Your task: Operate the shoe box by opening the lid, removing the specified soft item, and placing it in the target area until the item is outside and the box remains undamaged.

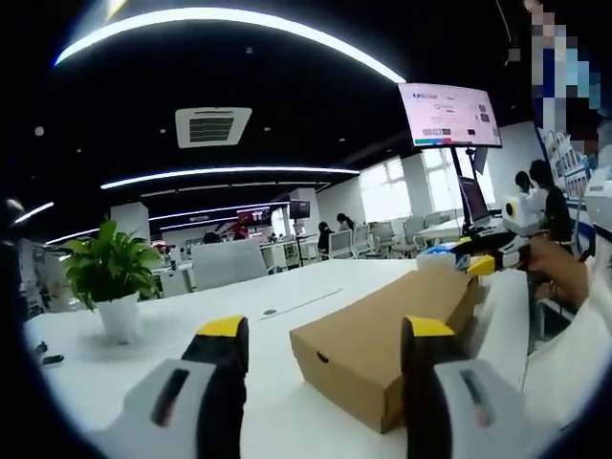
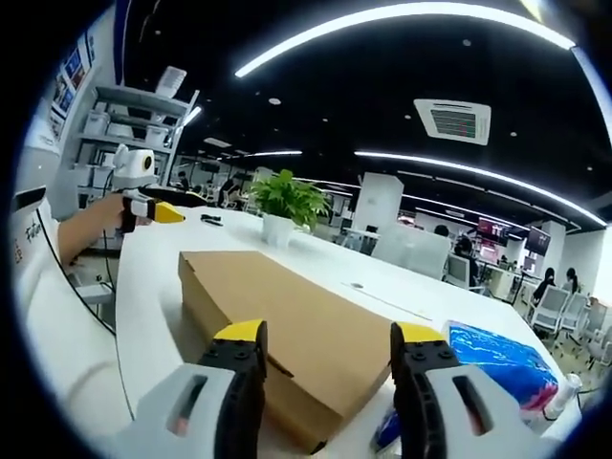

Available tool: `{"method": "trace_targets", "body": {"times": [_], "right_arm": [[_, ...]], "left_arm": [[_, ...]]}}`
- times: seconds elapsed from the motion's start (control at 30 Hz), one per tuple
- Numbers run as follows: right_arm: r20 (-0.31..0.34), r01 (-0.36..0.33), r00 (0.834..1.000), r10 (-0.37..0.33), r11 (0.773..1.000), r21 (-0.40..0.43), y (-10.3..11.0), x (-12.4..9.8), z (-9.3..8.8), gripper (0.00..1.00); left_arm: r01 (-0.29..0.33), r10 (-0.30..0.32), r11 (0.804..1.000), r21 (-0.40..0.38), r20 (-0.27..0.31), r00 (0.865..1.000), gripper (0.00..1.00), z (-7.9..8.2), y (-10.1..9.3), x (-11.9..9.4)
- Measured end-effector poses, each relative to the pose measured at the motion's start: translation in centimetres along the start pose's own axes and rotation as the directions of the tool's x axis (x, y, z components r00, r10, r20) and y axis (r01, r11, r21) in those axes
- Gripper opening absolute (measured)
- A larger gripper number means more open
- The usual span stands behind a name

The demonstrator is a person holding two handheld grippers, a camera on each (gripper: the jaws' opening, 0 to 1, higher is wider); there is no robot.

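**A:** Where is the box?

**B:** The flat brown cardboard shoe box point(image 1: 382, 339) lies on the white bench point(image 1: 277, 306) with its lid closed, nothing taken out yet. In the left gripper view it sits just ahead and a little right of the left tongs point(image 1: 325, 382), one corner turned towards them. In the right gripper view the same box point(image 2: 287, 325) runs away from the right tongs point(image 2: 325, 382), its near end passing under them.

**A:** So the long axis?

**B:** It stretches between the two tongs, one at each short end. The other gripper point(image 2: 143, 191) shows beyond the far end in the right view, well apart from the box.

**A:** Tongs state?

**B:** Both pairs stand apart and hold nothing.

**A:** Which is nearer?

**B:** I'd judge the right, since it hangs over the box's end. The lid's long edge looks the likely place to lift.

**A:** Anything close by?

**B:** A blue plastic packet point(image 2: 502, 368) just right of the box, and a potted green plant point(image 1: 110, 277) far off to the left.
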State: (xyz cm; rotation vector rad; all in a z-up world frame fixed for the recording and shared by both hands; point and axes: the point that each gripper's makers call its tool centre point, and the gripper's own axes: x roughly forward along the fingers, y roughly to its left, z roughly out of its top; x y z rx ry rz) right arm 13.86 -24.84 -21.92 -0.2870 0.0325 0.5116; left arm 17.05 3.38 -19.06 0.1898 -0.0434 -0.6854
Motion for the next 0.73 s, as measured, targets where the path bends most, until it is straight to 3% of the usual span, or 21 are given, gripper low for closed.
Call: {"method": "trace_targets", "body": {"times": [0.07, 0.23, 0.73], "right_arm": [[-0.004, -0.001, 1.0, 0.001, 1.0, -0.004, 0.04, 0.02, -0.07, 0.52], [-0.015, -0.002, 1.0, 0.002, 1.0, -0.014, 0.13, 0.07, -0.39, 0.51], [-0.028, -0.009, 1.0, 0.008, 1.0, -0.022, 0.51, 0.24, -0.66, 0.51]], "left_arm": [[-0.005, 0.005, 1.0, 0.01, 0.004, 1.0, 0.65, 0.07, 0.06, -0.02], [-0.002, 0.003, 0.999, -0.047, 0.016, 1.0, 0.64, 0.34, 0.29, -0.15], [-0.006, 0.005, 1.0, -0.029, -0.006, 1.0, 0.65, -0.31, 0.31, -0.11]]}}
